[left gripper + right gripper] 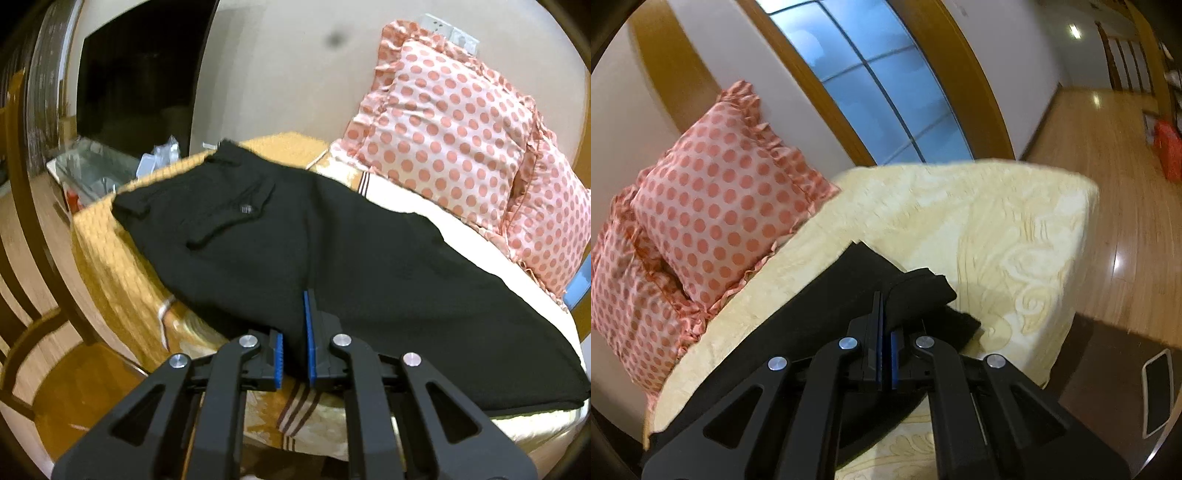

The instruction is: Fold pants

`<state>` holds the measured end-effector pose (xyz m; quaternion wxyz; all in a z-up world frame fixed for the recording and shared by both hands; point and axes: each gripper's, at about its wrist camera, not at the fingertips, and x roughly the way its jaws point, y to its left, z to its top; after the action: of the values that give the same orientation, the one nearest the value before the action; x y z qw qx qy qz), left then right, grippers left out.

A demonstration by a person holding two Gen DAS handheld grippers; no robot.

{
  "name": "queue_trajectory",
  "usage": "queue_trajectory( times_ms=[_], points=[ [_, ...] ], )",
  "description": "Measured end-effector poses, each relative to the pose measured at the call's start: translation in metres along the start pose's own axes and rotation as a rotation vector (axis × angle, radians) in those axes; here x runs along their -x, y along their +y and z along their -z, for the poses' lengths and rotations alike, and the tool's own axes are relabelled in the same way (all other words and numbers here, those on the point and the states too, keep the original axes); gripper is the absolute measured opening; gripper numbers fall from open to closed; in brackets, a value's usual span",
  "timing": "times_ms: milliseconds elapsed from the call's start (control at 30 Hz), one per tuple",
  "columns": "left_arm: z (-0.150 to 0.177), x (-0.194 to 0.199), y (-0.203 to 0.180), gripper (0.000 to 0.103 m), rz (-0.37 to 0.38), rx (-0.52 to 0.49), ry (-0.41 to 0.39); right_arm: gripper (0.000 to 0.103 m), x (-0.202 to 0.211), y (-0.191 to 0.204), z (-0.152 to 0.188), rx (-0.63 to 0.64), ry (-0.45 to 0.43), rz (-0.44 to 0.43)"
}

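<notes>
Black pants (295, 229) lie spread across the bed, waistband and a buttoned back pocket (243, 206) at the far left, legs running to the near right. My left gripper (293, 317) is shut on the near edge of the pants, and black cloth fills the gap between its blue pads (309, 343). In the right wrist view the leg end of the pants (831, 306) is bunched and lifted off the cover. My right gripper (881, 297) is shut on that bunched cloth.
Two pink polka-dot pillows (443, 129) (713, 192) lean on the wall behind the pants. A cream bed cover (997, 221) ends at the bed's corner, with wooden floor (1108, 147) beyond. A wooden chair (37, 332) and a cluttered glass table (99, 166) stand left of the bed.
</notes>
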<state>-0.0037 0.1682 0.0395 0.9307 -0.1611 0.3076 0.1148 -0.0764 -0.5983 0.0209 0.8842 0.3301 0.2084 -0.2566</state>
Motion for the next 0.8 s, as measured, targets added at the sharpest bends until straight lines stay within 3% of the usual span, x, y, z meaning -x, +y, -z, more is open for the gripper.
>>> queue_trajectory(
  times_ms=[167,267,367,400,433,500,600,700,800],
  points=[
    [0.005,-0.009,0.001,0.010,-0.009,0.002,0.031,0.003,-0.011,-0.009,0.008,-0.014,0.049,0.035],
    [0.013,-0.007,-0.007,0.015,-0.053,-0.077,0.011,0.008,-0.013,-0.014,0.012,-0.026,0.070,0.056],
    [0.017,-0.001,-0.015,0.035,-0.062,-0.143,-0.016,0.014,-0.006,-0.018,0.009,-0.039,0.076,0.060],
    [0.019,0.003,-0.019,0.048,-0.060,-0.174,-0.031,0.027,-0.004,-0.018,0.008,-0.034,0.071,0.069],
    [0.022,0.007,-0.023,0.061,-0.055,-0.203,-0.043,0.056,0.001,-0.019,0.007,-0.033,0.060,0.095],
    [0.030,0.017,-0.032,0.068,-0.036,-0.271,-0.077,0.074,0.012,-0.025,0.004,-0.044,0.007,0.121],
    [0.038,0.029,-0.042,0.074,0.045,-0.330,-0.081,0.069,0.019,-0.035,-0.001,-0.071,-0.017,0.114],
    [0.038,0.040,-0.053,0.074,0.178,-0.333,-0.075,0.058,0.009,-0.043,-0.001,-0.116,0.036,0.047],
    [0.037,0.050,-0.072,0.075,0.286,-0.361,-0.086,0.055,0.000,-0.043,0.004,-0.140,0.072,0.030]
  ],
)
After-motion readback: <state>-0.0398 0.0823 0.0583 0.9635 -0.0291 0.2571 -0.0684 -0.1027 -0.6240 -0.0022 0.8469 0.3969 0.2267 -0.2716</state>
